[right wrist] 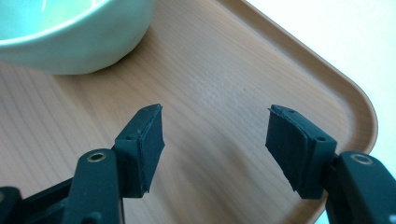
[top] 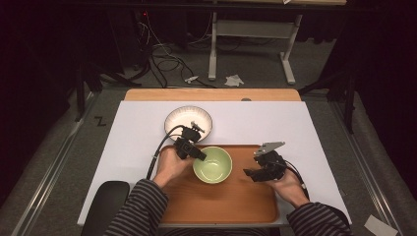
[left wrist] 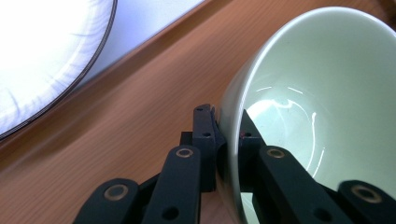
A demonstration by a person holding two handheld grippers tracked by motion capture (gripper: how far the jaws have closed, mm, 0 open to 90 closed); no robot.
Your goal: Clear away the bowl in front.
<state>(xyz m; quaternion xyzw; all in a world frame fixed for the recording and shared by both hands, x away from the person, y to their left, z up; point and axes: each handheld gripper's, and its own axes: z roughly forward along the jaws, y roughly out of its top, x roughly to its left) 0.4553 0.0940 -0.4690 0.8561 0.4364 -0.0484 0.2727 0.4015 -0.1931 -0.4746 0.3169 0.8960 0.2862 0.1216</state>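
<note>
A pale green bowl (top: 213,164) sits on the wooden tray (top: 231,201). My left gripper (top: 200,155) is shut on the bowl's left rim, one jaw outside the wall and one inside, as the left gripper view shows on the green bowl (left wrist: 327,88). My left gripper (left wrist: 227,135) pinches that rim closely. My right gripper (top: 252,173) hovers open over the tray to the right of the bowl. In the right gripper view my right gripper (right wrist: 215,140) has nothing between its jaws, with the green bowl (right wrist: 70,32) at upper left and the tray (right wrist: 233,93) beneath.
A white plate with a dark rim (top: 188,121) lies on the white table cover (top: 305,128) just beyond the tray; the plate (left wrist: 42,56) also appears in the left gripper view. A dark object (top: 105,206) sits at the near left edge.
</note>
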